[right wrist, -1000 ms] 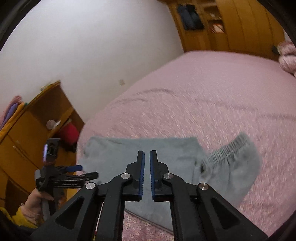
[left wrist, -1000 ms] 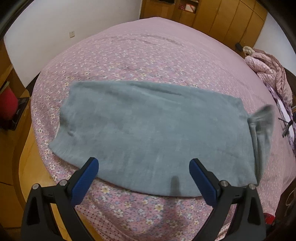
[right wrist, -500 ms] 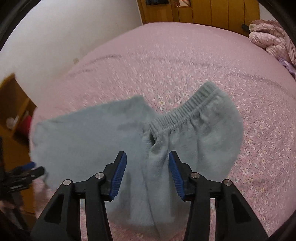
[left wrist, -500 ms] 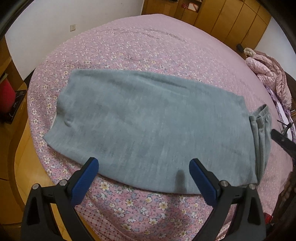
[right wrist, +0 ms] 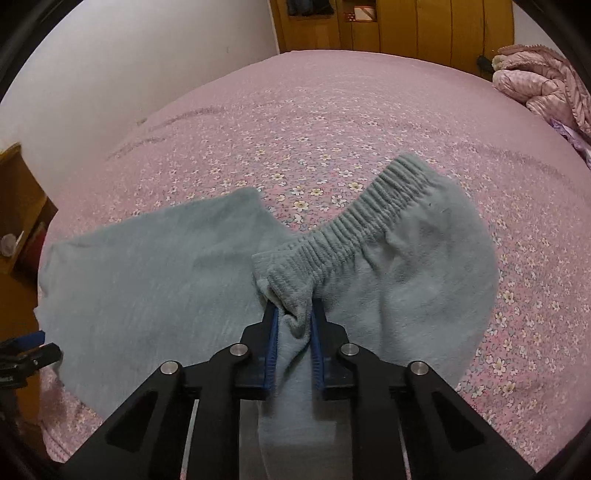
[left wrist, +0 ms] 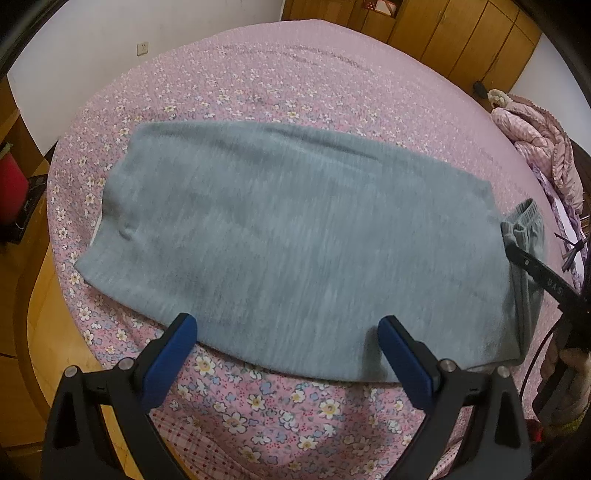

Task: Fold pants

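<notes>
Grey fleece pants [left wrist: 295, 236] lie flat across the pink flowered bed [left wrist: 295, 74], legs to the left, elastic waistband [right wrist: 369, 218] to the right. My left gripper [left wrist: 288, 354] is open and empty, hovering over the near edge of the pants. My right gripper [right wrist: 293, 325] is shut on a bunched fold of the pants [right wrist: 406, 277] just below the near end of the waistband. The right gripper's body [left wrist: 539, 277] shows at the right edge of the left wrist view.
A pink quilted jacket [left wrist: 535, 147] lies at the bed's far right, also seen in the right wrist view [right wrist: 546, 81]. Wooden wardrobes [left wrist: 461, 33] stand behind the bed. A wooden shelf [right wrist: 18, 206] and wooden floor [left wrist: 22, 332] are on the left.
My right gripper swung down to the waistband, opened, then closed on the fabric near it. My left gripper stayed open and moved slightly closer over the pants.
</notes>
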### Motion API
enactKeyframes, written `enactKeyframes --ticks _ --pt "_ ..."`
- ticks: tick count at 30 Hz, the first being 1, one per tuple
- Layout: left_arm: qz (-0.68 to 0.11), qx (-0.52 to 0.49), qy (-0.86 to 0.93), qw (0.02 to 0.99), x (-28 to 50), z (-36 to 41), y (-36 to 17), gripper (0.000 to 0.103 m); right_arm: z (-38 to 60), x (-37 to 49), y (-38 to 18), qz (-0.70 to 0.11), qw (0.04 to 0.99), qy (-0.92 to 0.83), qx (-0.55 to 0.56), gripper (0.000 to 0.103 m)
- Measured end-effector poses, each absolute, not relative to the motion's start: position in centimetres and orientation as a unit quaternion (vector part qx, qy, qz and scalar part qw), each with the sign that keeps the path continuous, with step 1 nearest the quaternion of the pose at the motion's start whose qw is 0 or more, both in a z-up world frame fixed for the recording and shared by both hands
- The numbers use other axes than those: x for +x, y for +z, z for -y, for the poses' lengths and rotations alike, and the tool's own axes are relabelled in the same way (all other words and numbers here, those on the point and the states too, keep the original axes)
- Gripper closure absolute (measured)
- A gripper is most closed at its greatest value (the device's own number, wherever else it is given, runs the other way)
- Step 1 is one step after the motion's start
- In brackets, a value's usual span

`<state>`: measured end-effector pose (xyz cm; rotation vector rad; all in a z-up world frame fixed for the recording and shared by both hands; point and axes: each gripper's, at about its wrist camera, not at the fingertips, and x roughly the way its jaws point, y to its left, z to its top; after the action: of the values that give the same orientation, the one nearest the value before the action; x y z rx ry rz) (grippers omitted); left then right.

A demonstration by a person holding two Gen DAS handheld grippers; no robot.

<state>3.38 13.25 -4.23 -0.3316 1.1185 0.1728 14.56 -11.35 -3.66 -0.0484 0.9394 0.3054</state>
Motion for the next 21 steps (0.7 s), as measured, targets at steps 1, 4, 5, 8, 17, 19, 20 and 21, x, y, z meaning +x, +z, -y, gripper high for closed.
enactKeyframes --ticks 1,4,5,8,17,19,20,21 --pt "-0.528 -0.157 0.081 0.831 3.3 -13.3 -4.2 0.003 11.5 14.3 -3.2 -0.447 0.881 0.155 -0.014 0.092" --pt "-0.527 -0.155 0.080 0.832 3.2 -13.2 -4.2 0.003 11.9 13.1 -1.4 -0.424 0.889 0.171 -0.005 0.092" --pt "-0.526 -0.156 0.078 0.832 3.2 -13.2 -4.1 0.003 12.1 12.7 -0.5 -0.414 0.893 0.175 -0.003 0.092" --pt "-0.521 -0.158 0.075 0.835 3.1 -13.3 -3.7 0.003 12.2 11.3 2.0 -0.391 0.900 0.191 0.002 0.092" --pt "-0.515 -0.170 0.071 0.837 2.4 -14.0 -3.4 0.003 7.0 8.8 5.2 -0.362 0.883 0.300 -0.005 0.092" --pt "-0.514 -0.172 0.072 0.837 2.0 -14.3 -3.3 0.003 5.2 8.8 4.9 -0.365 0.876 0.316 -0.015 0.092" --pt "-0.512 -0.173 0.074 0.838 1.8 -14.5 -3.2 0.003 4.4 8.8 4.7 -0.367 0.871 0.325 -0.021 0.092" --pt "-0.510 -0.174 0.076 0.839 1.6 -14.7 -3.1 0.003 3.4 8.7 4.5 -0.369 0.867 0.335 -0.029 0.092"
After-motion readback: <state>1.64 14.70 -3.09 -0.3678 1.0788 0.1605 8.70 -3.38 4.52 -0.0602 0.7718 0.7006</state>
